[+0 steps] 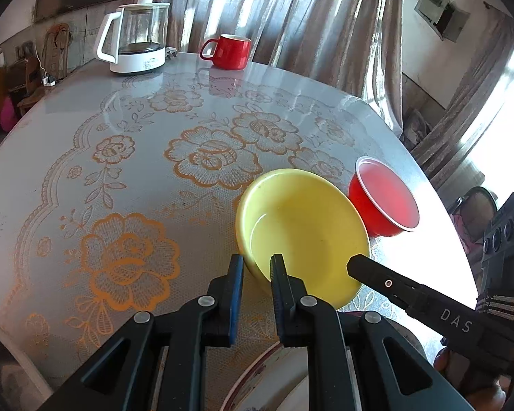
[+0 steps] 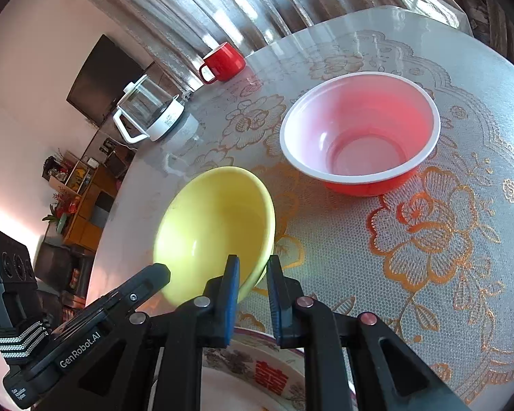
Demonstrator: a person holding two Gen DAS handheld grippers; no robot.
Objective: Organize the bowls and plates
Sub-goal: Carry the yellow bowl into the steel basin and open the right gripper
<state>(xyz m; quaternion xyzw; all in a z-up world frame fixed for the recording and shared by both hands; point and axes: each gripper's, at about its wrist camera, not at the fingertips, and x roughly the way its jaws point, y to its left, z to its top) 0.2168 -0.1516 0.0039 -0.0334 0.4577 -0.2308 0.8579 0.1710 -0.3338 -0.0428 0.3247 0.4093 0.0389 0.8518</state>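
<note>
Plainly, the biggest thing here is the round table (image 1: pixel 85 157), under a lace-patterned cover with orange flowers and a glossy clear sheet on top. Everything else I place from the yellow bowl (image 1: pixel 301 226), which sits near the table's near edge, tipped rather than flat.

Beneath the bowl's near side and closer to the holder lies a patterned plate (image 2: pixel 257 373) with a red character printed on it; only part of it shows under the tools.

Just beside the yellow bowl, on its far right, stands a red bowl (image 2: pixel 359 133) with a white rim, upright on the cover and apart from it by a small gap.

Well beyond the yellow bowl, at the far edge of the table, stand a glass kettle (image 1: pixel 137 37) on a white base and, next to it, a red mug (image 1: pixel 229 51).

The left gripper (image 1: pixel 257 267) has its fingers straddling the bowl's near rim, one outside the wall and one inside, closed on it. The right gripper (image 2: pixel 253 267) does the same on the opposite rim.
</note>
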